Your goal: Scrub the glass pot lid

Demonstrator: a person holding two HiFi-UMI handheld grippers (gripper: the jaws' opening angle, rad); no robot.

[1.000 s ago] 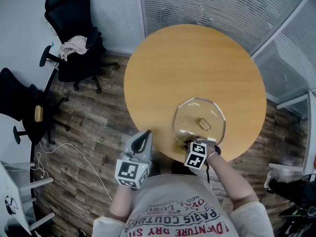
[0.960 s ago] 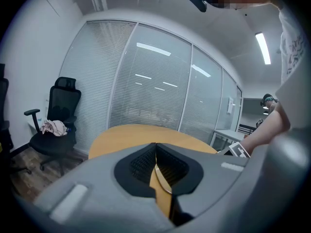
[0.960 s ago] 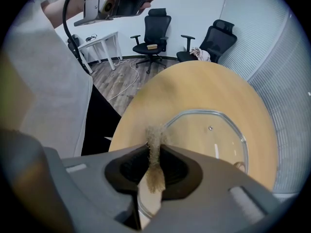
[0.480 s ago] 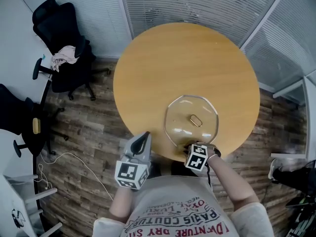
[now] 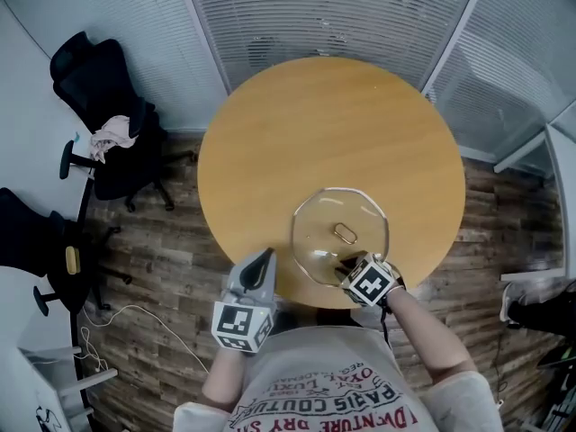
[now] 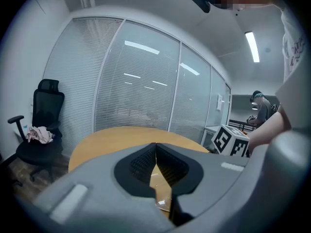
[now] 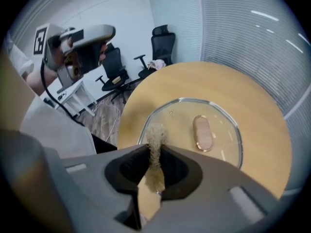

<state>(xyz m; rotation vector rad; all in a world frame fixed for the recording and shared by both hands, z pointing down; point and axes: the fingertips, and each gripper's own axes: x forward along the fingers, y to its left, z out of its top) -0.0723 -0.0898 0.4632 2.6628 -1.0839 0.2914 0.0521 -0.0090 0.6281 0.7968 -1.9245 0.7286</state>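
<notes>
1. Glass pot lid (image 5: 340,234) lies flat on the table (image 5: 324,124), by its near edge.
2. Right gripper (image 5: 348,265), at that table edge, clamps a tan scrubber (image 7: 154,144); lid sits just ahead.
3. Left gripper (image 5: 265,258), closed on nothing, hangs off the table; I judge right nearer.

There was one round table (image 5: 333,124). One glass pot lid (image 5: 315,223) lay on it, and the lid had one handle (image 5: 345,233). There were two grippers, a left gripper (image 5: 264,257) and a right gripper (image 5: 348,265). There was one brown scrubber tuft (image 7: 155,142). There were two black chairs, a far chair (image 5: 94,84) and a near chair (image 5: 31,237). One pale cloth (image 5: 112,138) lay on the far chair.
</notes>
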